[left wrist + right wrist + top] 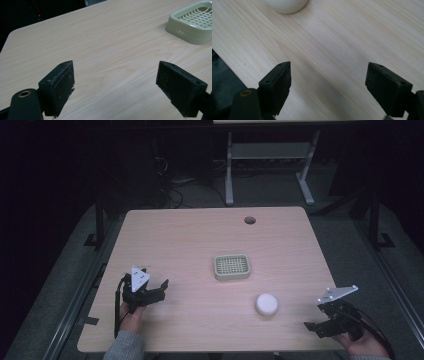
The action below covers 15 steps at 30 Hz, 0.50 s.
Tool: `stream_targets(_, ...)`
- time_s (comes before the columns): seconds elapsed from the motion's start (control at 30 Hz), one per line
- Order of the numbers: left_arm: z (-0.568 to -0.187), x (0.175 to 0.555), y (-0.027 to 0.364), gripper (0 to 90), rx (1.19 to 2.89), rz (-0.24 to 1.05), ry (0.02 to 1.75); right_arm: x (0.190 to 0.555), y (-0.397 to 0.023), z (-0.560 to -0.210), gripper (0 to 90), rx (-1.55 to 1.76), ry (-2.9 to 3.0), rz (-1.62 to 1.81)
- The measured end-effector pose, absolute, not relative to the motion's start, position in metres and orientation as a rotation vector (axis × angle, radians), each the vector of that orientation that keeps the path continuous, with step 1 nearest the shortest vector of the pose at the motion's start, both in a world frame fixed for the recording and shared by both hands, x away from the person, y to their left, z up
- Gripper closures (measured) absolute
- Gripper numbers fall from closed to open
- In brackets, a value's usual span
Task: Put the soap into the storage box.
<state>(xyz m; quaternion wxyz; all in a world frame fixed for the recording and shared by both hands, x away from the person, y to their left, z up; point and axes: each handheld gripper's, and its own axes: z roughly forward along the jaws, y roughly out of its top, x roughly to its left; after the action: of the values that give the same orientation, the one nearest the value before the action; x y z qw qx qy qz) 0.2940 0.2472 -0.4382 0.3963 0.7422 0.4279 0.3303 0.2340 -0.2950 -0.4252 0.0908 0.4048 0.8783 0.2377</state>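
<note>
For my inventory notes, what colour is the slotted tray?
Pale green tray, clearest in the left gripper view.

In the left gripper view the pale green slotted tray at two o'clock is cut by the top and right edges. In the right gripper view the white round object at twelve o'clock is sliced by the top edge. In the high view both forearms leave the frame at six o'clock, and the small dark hole in the surface is too small to make out.

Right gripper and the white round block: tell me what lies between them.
Nothing but bare table. The high view shows plain wood between the right gripper and the white round block.
</note>
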Motion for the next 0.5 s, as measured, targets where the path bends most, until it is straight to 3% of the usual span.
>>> stream_targets(0.5,-0.438,0.294,0.249,14.8,1.878,0.837,1.091,0.242,-0.269,-0.415,17.4,1.102,2.701,0.671)
